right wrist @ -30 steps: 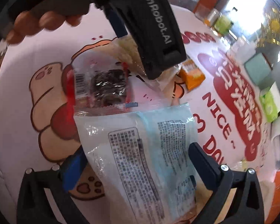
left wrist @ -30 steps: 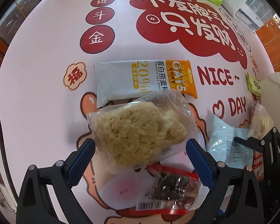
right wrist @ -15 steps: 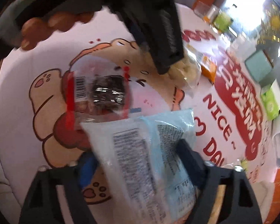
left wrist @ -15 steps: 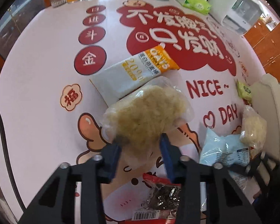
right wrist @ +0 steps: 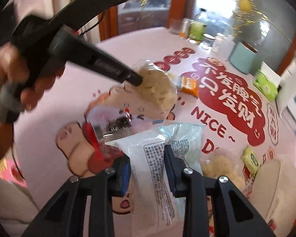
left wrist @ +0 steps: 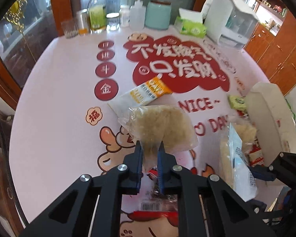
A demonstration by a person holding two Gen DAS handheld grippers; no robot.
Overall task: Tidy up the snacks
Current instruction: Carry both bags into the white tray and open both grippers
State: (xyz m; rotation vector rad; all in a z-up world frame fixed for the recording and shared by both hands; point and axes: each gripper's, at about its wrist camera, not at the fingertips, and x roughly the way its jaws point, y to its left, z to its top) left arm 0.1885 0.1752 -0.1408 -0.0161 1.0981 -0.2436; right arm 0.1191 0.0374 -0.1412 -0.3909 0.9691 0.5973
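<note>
My left gripper (left wrist: 149, 148) is shut on a clear bag of pale crumbly snack (left wrist: 163, 126), held up off the table; the same bag (right wrist: 157, 88) hangs from it in the right wrist view. My right gripper (right wrist: 147, 158) is shut on a white and light-blue printed packet (right wrist: 157, 158), also lifted; that packet (left wrist: 238, 158) shows at the right of the left wrist view. On the tablecloth lie a white and orange oat bar (left wrist: 146, 94), a red-edged packet of dark snack (right wrist: 110, 130) and a small green packet (left wrist: 235, 101).
A cream-coloured tray (left wrist: 270, 118) stands at the right with another bag of pale snack (right wrist: 223, 167) beside it. Bottles, a glass (left wrist: 69, 28), a teal jar (left wrist: 157, 15), a tissue pack (left wrist: 191, 26) and a white appliance (left wrist: 229, 21) line the far edge. A hand (right wrist: 11, 69) grips the left tool.
Both grippers went from wide open around their packets to shut on them. Both then rose, lifting the crumbly bag and the blue packet off the table.
</note>
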